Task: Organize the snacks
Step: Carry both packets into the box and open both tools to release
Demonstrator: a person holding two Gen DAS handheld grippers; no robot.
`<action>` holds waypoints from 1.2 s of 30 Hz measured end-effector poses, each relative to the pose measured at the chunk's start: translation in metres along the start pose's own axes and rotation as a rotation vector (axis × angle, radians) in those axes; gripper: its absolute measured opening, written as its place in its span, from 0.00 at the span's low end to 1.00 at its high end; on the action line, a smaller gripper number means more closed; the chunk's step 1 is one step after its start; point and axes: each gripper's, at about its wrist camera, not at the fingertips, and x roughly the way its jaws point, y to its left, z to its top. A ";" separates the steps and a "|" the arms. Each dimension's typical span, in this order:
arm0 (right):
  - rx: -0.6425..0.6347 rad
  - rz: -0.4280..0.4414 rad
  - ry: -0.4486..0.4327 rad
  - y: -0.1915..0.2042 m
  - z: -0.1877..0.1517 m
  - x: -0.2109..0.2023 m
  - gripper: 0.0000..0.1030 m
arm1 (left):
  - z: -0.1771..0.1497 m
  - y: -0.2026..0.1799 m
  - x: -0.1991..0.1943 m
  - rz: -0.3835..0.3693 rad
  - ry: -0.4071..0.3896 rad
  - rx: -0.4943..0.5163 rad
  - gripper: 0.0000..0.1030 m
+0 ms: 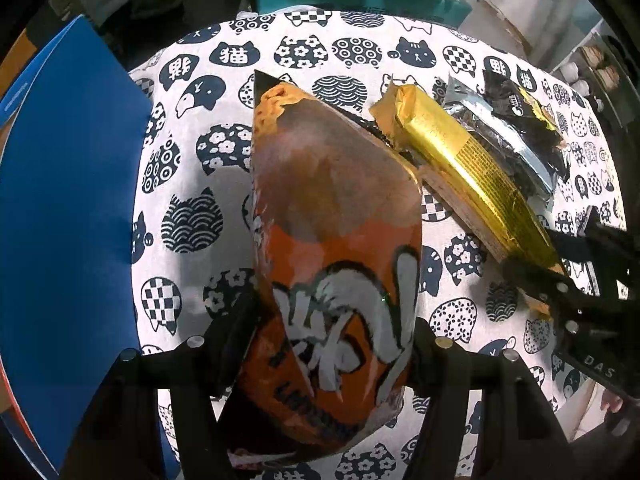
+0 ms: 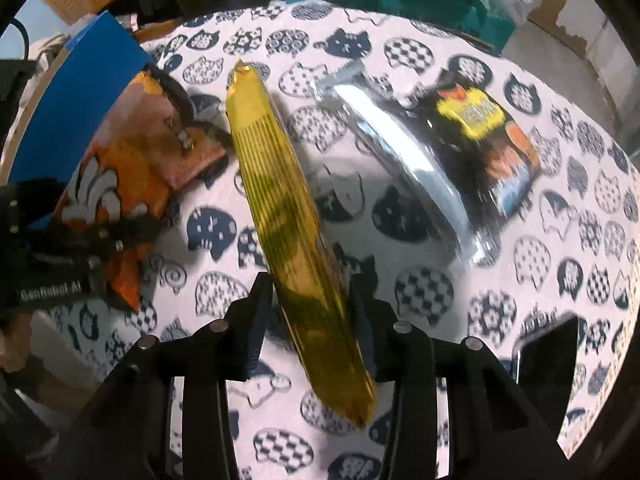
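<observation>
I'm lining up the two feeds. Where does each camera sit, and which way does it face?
Left wrist: on the left tool, facing down at the orange snack bag it grips; right tool shows.
Right wrist: on the right tool, facing steeply down at the gold packet it grips; left tool shows.
Shared: both snacks, black packet, cat-print cloth.

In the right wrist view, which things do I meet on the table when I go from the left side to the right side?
Blue folder → orange snack bag → gold packet, between the fingers of the right gripper → silver packet → black and yellow packet.
</observation>
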 end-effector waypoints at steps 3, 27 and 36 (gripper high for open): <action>-0.034 -0.001 -0.007 0.009 0.015 0.011 0.39 | 0.003 0.000 0.002 0.003 0.000 -0.001 0.63; -0.027 -0.039 -0.045 0.024 0.007 -0.009 0.26 | -0.007 -0.009 -0.023 0.033 -0.096 0.060 0.48; -0.005 -0.025 -0.080 0.030 0.005 -0.036 0.26 | -0.026 -0.002 -0.056 -0.005 -0.147 0.056 0.48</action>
